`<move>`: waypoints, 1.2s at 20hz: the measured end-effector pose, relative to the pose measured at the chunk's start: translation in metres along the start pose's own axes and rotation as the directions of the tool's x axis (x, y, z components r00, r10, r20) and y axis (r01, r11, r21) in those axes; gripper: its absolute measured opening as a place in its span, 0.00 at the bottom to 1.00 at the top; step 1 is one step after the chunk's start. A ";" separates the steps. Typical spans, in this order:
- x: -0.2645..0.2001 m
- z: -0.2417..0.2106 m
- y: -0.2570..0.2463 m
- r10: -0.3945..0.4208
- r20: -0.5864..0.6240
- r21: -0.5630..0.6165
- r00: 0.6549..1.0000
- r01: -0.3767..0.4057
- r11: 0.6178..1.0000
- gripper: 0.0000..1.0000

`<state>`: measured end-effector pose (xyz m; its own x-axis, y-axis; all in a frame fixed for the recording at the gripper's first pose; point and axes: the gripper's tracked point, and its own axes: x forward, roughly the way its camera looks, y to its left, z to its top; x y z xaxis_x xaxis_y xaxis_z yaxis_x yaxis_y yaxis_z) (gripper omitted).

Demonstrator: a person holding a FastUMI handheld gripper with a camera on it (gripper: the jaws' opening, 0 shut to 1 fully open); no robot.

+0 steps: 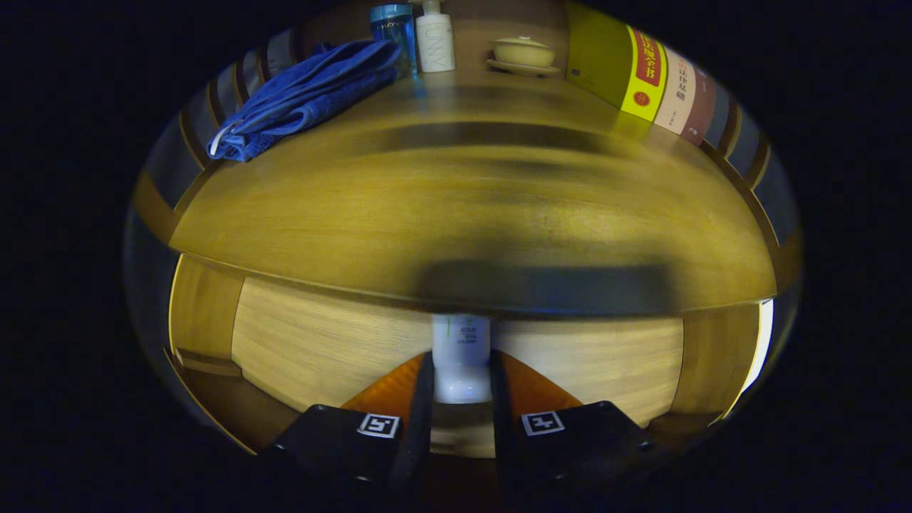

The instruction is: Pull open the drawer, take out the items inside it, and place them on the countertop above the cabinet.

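A small white bottle [461, 353] stands upright between my two fingers, and my gripper [461, 374] is shut on it, both fingers pressing its sides. Behind the bottle is the pale wooden inside of the open drawer [320, 342]. Just above it runs the front edge of the wooden countertop [456, 214], whose lip hides the bottle's top. The countertop stretches away beyond the fingers, crossed by dark shadows.
At the back of the countertop lie a folded blue towel [306, 92], a blue bottle [394, 25], a white pump bottle [434, 39] and a lidded cream bowl on a saucer [524, 53]. Upright books [641, 75] stand at the back right.
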<state>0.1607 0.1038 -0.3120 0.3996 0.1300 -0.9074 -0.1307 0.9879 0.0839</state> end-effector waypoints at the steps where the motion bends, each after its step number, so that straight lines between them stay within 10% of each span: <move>1: -0.005 0.000 0.004 0.017 0.007 0.014 1.000 -0.017 1.000 0.47; 24: -0.184 -0.055 0.039 0.117 0.072 -0.096 0.991 -0.110 0.989 0.46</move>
<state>0.0327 0.1134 -0.1644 0.4456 0.2501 -0.8596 -0.2603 0.9549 0.1428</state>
